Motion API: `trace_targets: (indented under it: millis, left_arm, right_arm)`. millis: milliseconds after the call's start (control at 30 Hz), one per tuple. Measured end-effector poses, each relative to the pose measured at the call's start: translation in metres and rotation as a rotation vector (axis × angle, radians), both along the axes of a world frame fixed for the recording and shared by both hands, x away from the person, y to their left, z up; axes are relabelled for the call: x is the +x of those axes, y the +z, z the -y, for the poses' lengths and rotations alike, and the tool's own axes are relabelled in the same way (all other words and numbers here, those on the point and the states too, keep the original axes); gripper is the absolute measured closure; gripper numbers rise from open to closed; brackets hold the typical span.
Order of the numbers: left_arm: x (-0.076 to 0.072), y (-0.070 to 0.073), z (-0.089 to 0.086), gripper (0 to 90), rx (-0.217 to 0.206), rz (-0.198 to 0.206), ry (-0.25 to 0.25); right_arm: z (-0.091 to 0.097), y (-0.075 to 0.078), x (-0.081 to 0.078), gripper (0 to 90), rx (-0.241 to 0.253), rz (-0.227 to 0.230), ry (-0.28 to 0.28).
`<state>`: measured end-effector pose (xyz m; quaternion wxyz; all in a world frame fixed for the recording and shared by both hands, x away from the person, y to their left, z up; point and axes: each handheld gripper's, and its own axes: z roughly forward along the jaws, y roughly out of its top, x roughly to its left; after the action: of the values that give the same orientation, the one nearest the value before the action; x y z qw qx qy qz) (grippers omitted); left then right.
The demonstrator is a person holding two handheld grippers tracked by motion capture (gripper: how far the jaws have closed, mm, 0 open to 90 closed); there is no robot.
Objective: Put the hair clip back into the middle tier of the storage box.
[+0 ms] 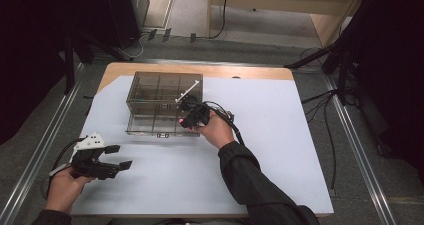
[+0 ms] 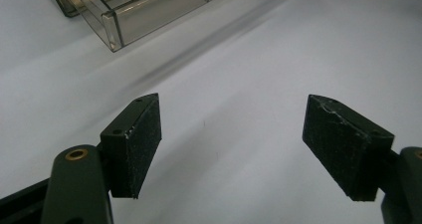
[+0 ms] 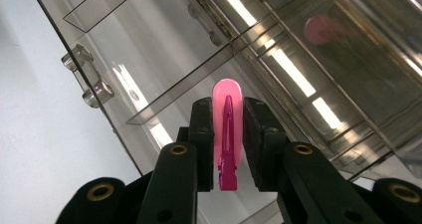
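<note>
Between the black pads of the right gripper (image 3: 228,134), clamped edge-on over the clear compartment box (image 1: 150,92): one pink clip (image 3: 227,129), glossy, pale and rounded at the top, darker magenta along its narrow spine and at its foot. One clip, one box, two grippers. Down at the near left of the white table (image 1: 280,150), left gripper (image 2: 231,149) gaping wide, holding nothing

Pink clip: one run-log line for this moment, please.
right tool: shut on pink clip | over clear divided box | left tool: open, over white sheet
</note>
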<state>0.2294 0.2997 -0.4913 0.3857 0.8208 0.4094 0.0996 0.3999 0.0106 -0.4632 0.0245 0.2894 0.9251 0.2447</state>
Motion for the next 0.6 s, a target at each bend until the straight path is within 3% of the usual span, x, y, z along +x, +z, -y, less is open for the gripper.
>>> trace_targets:
  millis: [367, 600]
  left_arm:
    - [0.0003, -0.0002, -0.0001, 24.2, -0.001, 0.0, -0.001]
    - [0.001, -0.0004, 0.0, 24.2, -0.006, -0.001, 0.005]
  right_arm:
    - [0.0022, 0.0029, 0.001, 71.8, 0.025, -0.002, -0.009]
    - [0.0043, 0.0082, -0.0001, 66.9, 0.077, -0.008, -0.002]
